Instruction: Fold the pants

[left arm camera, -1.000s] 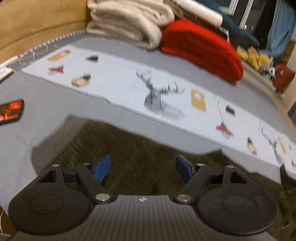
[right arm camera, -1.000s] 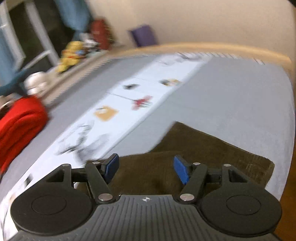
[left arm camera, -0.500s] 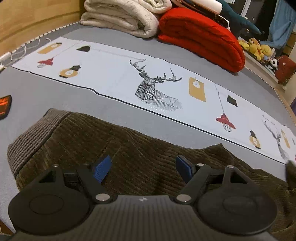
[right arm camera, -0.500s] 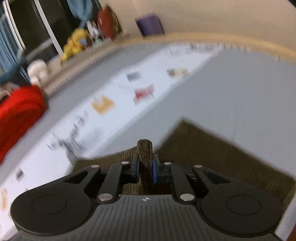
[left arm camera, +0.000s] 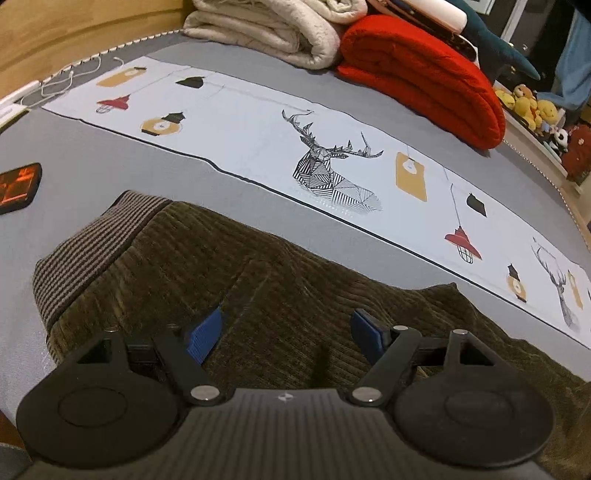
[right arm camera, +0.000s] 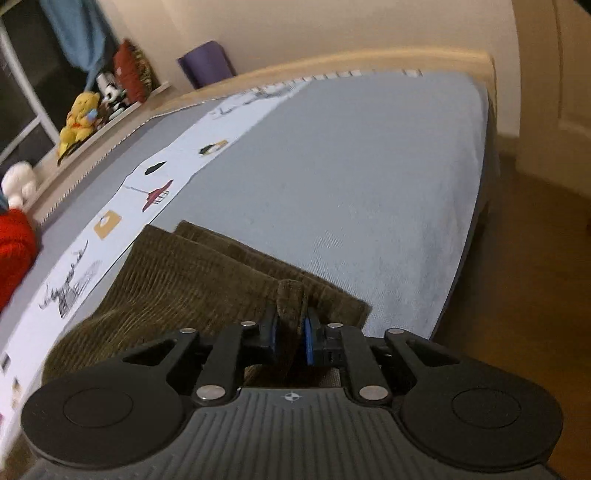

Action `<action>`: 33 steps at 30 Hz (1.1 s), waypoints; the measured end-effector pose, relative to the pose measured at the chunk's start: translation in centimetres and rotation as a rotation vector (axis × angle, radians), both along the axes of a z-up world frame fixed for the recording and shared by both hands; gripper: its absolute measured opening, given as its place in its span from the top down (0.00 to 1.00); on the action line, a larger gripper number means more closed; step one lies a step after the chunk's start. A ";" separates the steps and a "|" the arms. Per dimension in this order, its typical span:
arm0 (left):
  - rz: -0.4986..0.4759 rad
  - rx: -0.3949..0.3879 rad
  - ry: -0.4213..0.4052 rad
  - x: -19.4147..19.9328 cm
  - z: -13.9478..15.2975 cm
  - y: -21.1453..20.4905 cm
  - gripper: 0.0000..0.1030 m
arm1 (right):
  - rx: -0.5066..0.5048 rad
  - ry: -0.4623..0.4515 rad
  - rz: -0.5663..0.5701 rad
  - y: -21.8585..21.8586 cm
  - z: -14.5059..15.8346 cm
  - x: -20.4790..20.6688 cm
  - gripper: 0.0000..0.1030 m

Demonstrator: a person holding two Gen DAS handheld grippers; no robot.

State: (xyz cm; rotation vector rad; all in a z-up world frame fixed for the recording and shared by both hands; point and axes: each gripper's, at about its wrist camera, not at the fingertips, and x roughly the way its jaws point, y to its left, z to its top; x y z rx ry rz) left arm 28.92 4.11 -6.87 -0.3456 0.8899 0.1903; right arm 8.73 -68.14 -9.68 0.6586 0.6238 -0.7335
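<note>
A grey bed (right arm camera: pixel 369 177) fills the room before us, a white printed strip (left arm camera: pixel 332 155) of deer and lanterns running along its length; folded blankets, one cream (left arm camera: pixel 266 29) and one red (left arm camera: pixel 424 74), are stacked at the far side, with soft toys (right arm camera: pixel 79 122) lined on a ledge by the window; a phone (left arm camera: pixel 16 186) with a glowing orange screen lies on the sheet at the left edge. We see the brown corduroy pants (left arm camera: pixel 277 295) spread across the near part of the bed, their striped waistband (left arm camera: pixel 85 251) at the left end and the legs lying towards the right end, near the bed's edge. Our left gripper (left arm camera: pixel 286 332) hangs over the upper part of the pants, just right of the waistband, its blue pads (left arm camera: pixel 205 334) wide apart and nothing between them; whether they touch the cloth we cannot tell. Our right gripper (right arm camera: pixel 290 334) is clamped on a raised pinch of the pants (right arm camera: pixel 291 295) at the leg end, the cloth standing up between the closed pads; the leg ends (right arm camera: pixel 207 240) lie flat just beyond it, one over the other.
</note>
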 end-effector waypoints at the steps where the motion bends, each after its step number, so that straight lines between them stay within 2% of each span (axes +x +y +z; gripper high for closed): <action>1: 0.001 0.003 -0.002 0.1 0.0 0.0 0.21 | -0.010 -0.002 -0.007 -0.2 0.4 0.1 0.86; 3: 0.002 0.010 -0.008 0.3 0.2 -0.1 0.21 | -0.016 0.040 -0.010 -0.6 0.2 0.4 0.84; 5: 0.000 0.008 -0.009 0.5 0.2 -0.2 0.21 | -0.083 0.155 -0.009 -1.4 -0.1 1.6 0.60; 7: -0.007 0.010 -0.005 0.7 0.2 -0.4 0.21 | -0.132 0.174 -0.019 -2.0 0.5 2.8 0.53; 10: -0.008 0.025 0.001 1.0 -0.1 -0.6 0.21 | -0.160 0.119 0.035 -3.4 2.2 4.7 0.53; 14: -0.002 0.031 0.008 1.7 -0.3 -1.0 0.20 | -0.129 0.069 0.227 -4.0 3.2 10.9 0.52; 18: 0.008 0.038 0.011 2.4 -0.4 -1.3 0.18 | -0.120 0.070 0.312 -3.5 2.4 17.0 0.52; 21: 0.004 0.046 0.019 2.9 -0.5 -1.9 0.18 | -0.101 0.117 0.338 -3.4 0.7 20.1 0.50; 22: 0.001 0.047 0.020 3.1 -0.6 -2.0 0.18 | -0.105 0.137 0.353 -3.2 0.2 20.5 0.53; 23: -0.004 0.046 0.020 3.2 -0.6 -2.2 0.18 | -0.126 0.158 0.380 -2.8 -0.4 20.8 0.81; 24: -0.010 0.045 0.020 3.3 -0.6 -2.3 0.18 | -0.161 0.174 0.390 -1.4 -0.4 20.7 1.00; 26: -0.014 0.042 0.022 3.4 -0.6 -2.5 0.18 | -0.228 0.138 0.370 -0.5 0.5 19.2 0.99; 30: -0.015 0.043 0.022 3.4 -0.6 -2.6 0.18 | -0.273 0.005 0.248 -0.6 3.7 15.2 0.99; 33: -0.013 0.044 0.032 3.3 -0.9 -2.6 0.18 | -0.368 0.038 0.221 -1.7 4.6 15.4 1.00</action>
